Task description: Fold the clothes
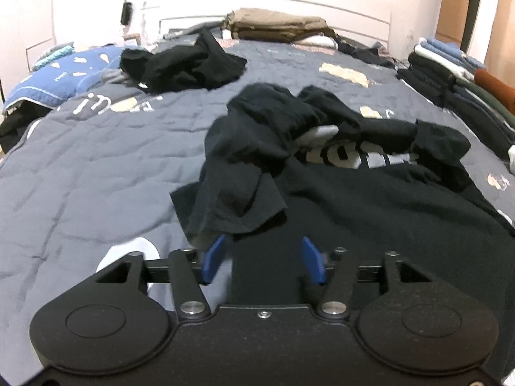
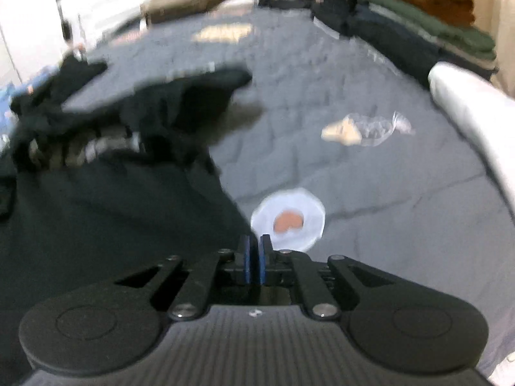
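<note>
Left gripper (image 1: 262,259): blue fingers (image 1: 213,259) spread wide, nothing pinched between them; black fabric of the T-shirt fills the gap beneath and ahead.
Right gripper (image 2: 253,259): blue fingers (image 2: 246,259) drawn almost together, only a thin slit between them. The T-shirt's edge runs down right to the fingertips, but the view is blurred and I cannot tell whether cloth is caught in the slit.
Black T-shirt (image 1: 370,199): lies crumpled on the bed, white block lettering partly showing among the folds. Its body spreads flat toward the left gripper; a bunched sleeve or hem flap (image 1: 238,193) sits just ahead of the left finger and overlaps its tip. In the right wrist view the shirt (image 2: 106,199) covers the left half, its right edge slanting down to the fingers.
Bed (image 1: 96,167): grey quilted cover with printed patches; a white round patch with an orange spot (image 2: 288,220) lies just ahead of the right fingertips.
Second black garment (image 1: 183,64): heaped farther up the bed, well apart from the T-shirt.
Folded stack (image 1: 463,80): dark, blue, white and rust pieces along the bed's right edge.
Tan folded clothing (image 1: 276,27): at the headboard.
</note>
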The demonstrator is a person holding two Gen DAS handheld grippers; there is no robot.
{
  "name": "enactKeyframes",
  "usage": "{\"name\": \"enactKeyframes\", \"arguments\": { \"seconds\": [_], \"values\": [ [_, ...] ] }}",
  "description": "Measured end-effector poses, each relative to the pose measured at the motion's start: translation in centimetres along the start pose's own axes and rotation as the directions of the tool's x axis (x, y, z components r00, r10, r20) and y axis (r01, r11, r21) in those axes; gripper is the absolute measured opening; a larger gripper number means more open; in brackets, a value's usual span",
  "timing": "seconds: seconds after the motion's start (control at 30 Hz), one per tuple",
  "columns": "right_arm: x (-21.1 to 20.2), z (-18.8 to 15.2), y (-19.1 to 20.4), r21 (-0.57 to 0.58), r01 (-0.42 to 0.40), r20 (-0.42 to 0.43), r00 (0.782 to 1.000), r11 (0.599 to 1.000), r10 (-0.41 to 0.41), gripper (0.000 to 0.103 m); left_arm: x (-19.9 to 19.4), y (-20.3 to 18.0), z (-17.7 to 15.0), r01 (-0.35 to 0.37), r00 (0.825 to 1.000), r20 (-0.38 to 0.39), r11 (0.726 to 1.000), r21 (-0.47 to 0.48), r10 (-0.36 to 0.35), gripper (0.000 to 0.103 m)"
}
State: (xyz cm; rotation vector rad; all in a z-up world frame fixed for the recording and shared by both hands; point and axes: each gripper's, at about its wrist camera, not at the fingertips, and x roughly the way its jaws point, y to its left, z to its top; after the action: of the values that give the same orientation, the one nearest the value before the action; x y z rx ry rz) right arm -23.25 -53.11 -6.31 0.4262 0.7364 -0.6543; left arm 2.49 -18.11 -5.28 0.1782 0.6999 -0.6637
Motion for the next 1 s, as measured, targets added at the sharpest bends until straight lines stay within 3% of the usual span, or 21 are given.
{"name": "enactKeyframes", "arguments": {
  "seconds": [0.1,0.2,0.3,0.47,0.53,0.6,0.67,0.83,0.93,1.0],
  "values": [
    [-1.8,1.1,-1.0,0.094,-0.093,0.105,0.991,0.991,0.083,0.009,0.1,0.6,0.6,-0.013,0.999,0.029,1.000,-0.013,0.013,0.062],
    [-2.0,1.6,-1.0,0.162,-0.244,0.168,0.962,0.956,0.217,0.015,1.2,1.9,1.6,-0.021,0.999,0.033,0.999,-0.047,0.023,0.063],
    [-1.5,1.6,0.6,0.147,-0.342,0.173,0.933,0.928,0.316,0.026,2.5,3.0,2.7,-0.031,0.999,0.029,0.997,-0.068,0.033,0.064],
    [-0.3,1.6,4.2,0.061,-0.393,0.140,0.914,0.918,0.382,0.037,5.6,4.3,3.9,-0.010,1.000,-0.012,0.998,-0.067,0.009,0.066],
    [0.2,1.6,5.5,0.039,-0.405,0.124,0.909,0.914,0.397,0.038,6.8,4.5,3.8,0.013,0.999,-0.052,0.998,-0.064,-0.016,0.054],
    [0.4,1.6,6.5,0.031,-0.420,0.116,0.903,0.907,0.414,0.039,7.7,4.8,3.4,0.029,0.995,-0.094,0.998,-0.053,-0.034,0.018],
    [0.7,1.8,7.4,0.027,-0.442,0.112,0.893,0.897,0.437,0.039,7.7,5.2,3.2,0.030,0.995,-0.096,0.998,-0.053,-0.035,0.008],
    [1.0,2.5,9.4,0.037,-0.526,0.123,0.846,0.850,0.518,0.039,6.2,7.5,6.3,-0.082,0.996,-0.027,0.996,-0.030,0.082,0.003],
    [0.8,2.4,10.3,0.026,-0.564,0.132,0.820,0.825,0.556,0.039,5.8,8.8,9.9,-0.165,0.986,0.036,0.986,-0.011,0.165,0.003],
    [0.5,2.2,10.6,0.011,-0.571,0.134,0.814,0.821,0.565,0.039,5.6,9.6,12.3,-0.220,0.973,0.079,0.976,-0.001,0.219,0.003]
  ]
}}
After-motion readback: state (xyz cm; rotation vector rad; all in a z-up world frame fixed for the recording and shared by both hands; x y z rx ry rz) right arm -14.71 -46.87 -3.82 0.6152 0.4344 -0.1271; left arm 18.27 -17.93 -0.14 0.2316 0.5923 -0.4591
